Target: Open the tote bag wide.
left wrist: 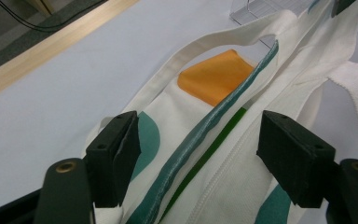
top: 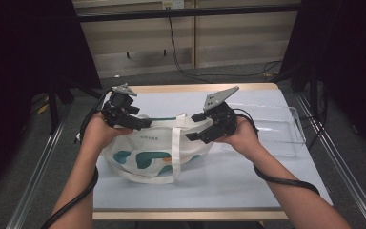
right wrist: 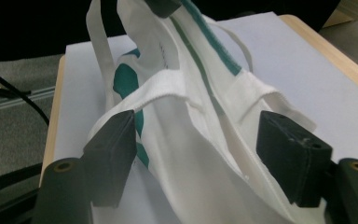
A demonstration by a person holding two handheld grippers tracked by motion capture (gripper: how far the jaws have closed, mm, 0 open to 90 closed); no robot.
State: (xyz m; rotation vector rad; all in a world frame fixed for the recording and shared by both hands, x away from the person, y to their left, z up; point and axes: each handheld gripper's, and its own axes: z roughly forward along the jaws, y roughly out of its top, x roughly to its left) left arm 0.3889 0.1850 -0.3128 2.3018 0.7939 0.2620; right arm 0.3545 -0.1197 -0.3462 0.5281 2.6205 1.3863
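A white cloth tote bag [top: 152,152] with teal and orange shapes lies on the pale table [top: 248,181]. Its teal-edged zip opening [left wrist: 200,140] faces up. My left gripper [top: 145,123] is at the bag's left top corner. Its jaws stand apart on either side of the rim, and the pads [left wrist: 116,154] are not pressing the bag [left wrist: 214,79]. My right gripper [top: 193,126] is at the right top corner. Its jaws straddle the bag [right wrist: 191,140] and a white handle strap [right wrist: 161,88], with a gap to the right pad [right wrist: 289,149].
A clear plastic box [top: 276,131] sits on the table just right of my right hand. The table's wooden edge [top: 190,214] runs along the front. Black cables [top: 181,62] lie on the floor beyond the far edge, and metal rails flank both sides.
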